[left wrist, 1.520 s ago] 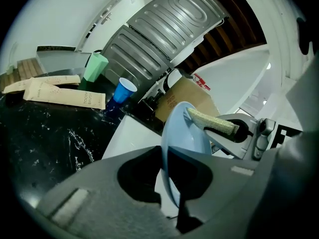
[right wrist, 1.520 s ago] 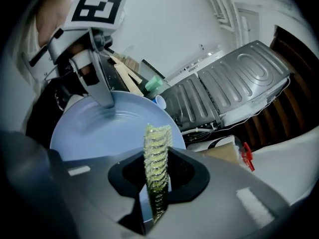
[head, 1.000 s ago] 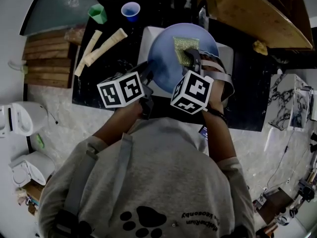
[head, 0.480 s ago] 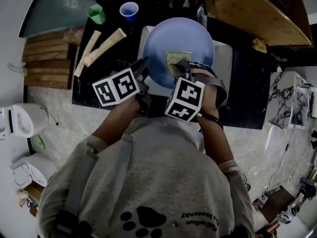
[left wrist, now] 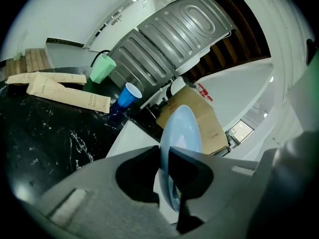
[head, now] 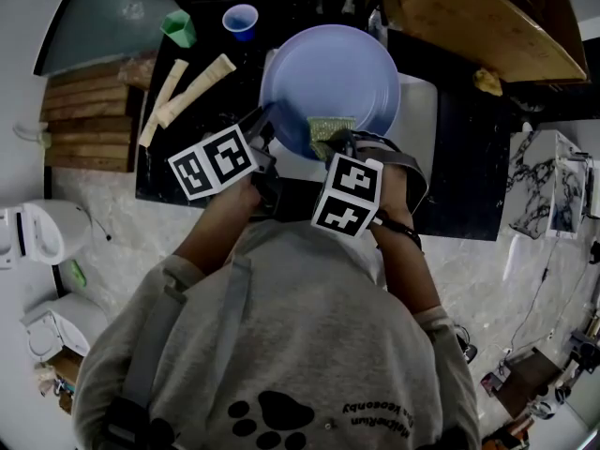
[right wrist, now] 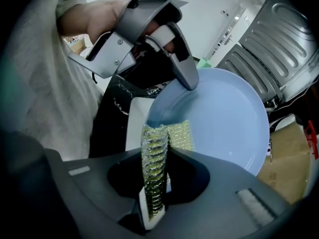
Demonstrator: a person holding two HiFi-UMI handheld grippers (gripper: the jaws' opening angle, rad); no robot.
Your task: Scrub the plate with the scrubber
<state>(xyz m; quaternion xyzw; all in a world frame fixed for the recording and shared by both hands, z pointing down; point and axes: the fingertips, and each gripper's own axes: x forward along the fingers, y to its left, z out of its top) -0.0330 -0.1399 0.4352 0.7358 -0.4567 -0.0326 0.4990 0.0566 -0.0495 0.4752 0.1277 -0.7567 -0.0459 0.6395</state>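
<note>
Head view. The plate (head: 328,73) is taken as the landmark. It is held tilted above a white tray (head: 419,111) on the black counter (head: 183,172). Its lower-left rim is pinched by the left gripper (head: 266,122). The scrubber (head: 325,129) is laid against the plate's lower rim, just right of that grip, and is clamped in the right gripper (head: 330,141). The two grippers are seen close together, but not touching. The plate's upper and right face is left uncovered. Left of the plate, two long paper packets (head: 192,87) are seen on the counter. A blue cup (head: 241,19) stands up-left of the plate, with a green cup (head: 178,26) further left. A cardboard sheet (head: 478,26) is noted near the plate's upper-right rim. Wooden slats (head: 84,111) lie well apart from the plate, beyond the counter's left edge.

Left gripper view. The plate is seen edge-on and nearly upright. The jaws are pressed onto its rim from both sides. Open counter is noted left of the plate, up to the packets and cups. A ribbed metal panel (left wrist: 174,39) rises behind the plate.

Right gripper view. The jaws are closed on the scrubber, which stands on edge between them. Its far end is pressed to the plate's face near the lower-left rim. The left gripper's jaw tips are seen on the rim above it. The right half of the face is free.
</note>
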